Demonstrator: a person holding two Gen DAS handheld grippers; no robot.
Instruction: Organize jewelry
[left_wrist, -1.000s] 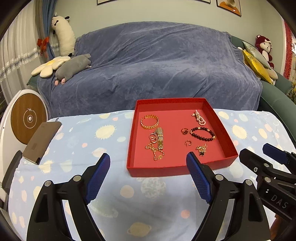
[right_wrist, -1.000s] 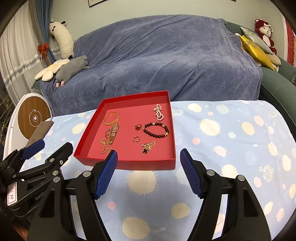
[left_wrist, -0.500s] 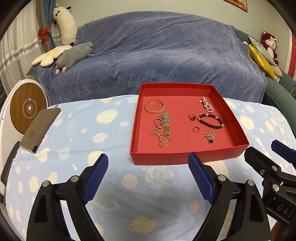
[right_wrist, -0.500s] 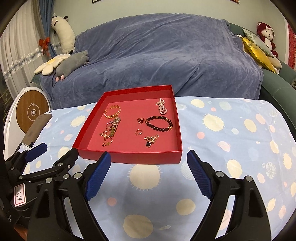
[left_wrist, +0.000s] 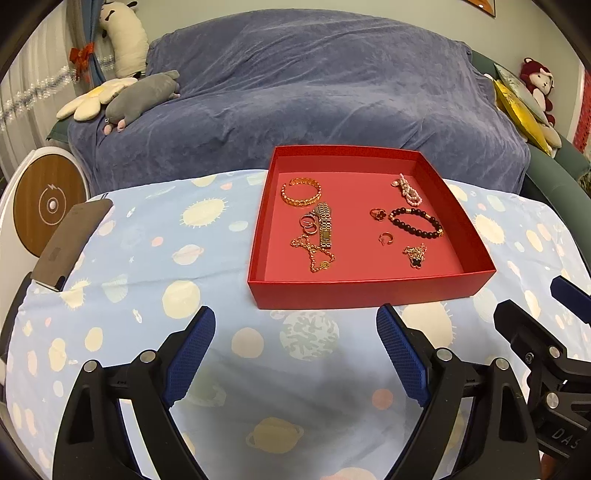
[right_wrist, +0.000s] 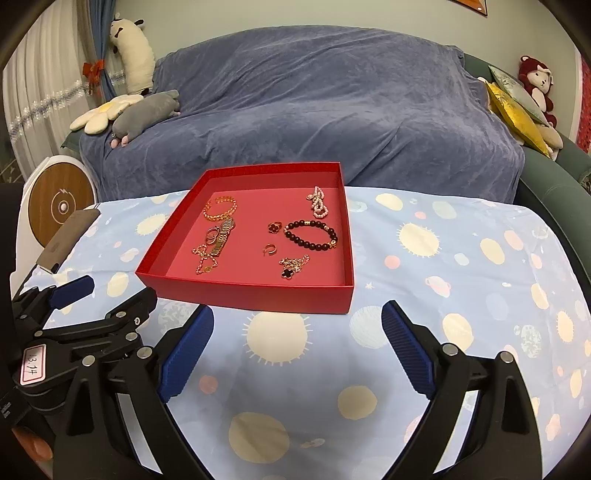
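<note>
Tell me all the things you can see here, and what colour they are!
Tray: one, red, on the tablecloth.
Jewelry: gold bangle, watch band, gold chain, pearl string, dark bead bracelet, small rings, clover pendant, all in the tray.
Tablecloth: one, light blue with planets.
Sofa cover: one, blue, behind the table.
Plush toys: several, at the sofa's ends.
Left tongs: open, empty.
Right tongs: opening, empty.

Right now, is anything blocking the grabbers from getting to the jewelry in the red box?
Only the red box's own low front wall. The left gripper and right gripper hang over bare tablecloth just short of it, the right's jaws opening on nothing. They would reach over that wall to the black bead bracelet.
</note>
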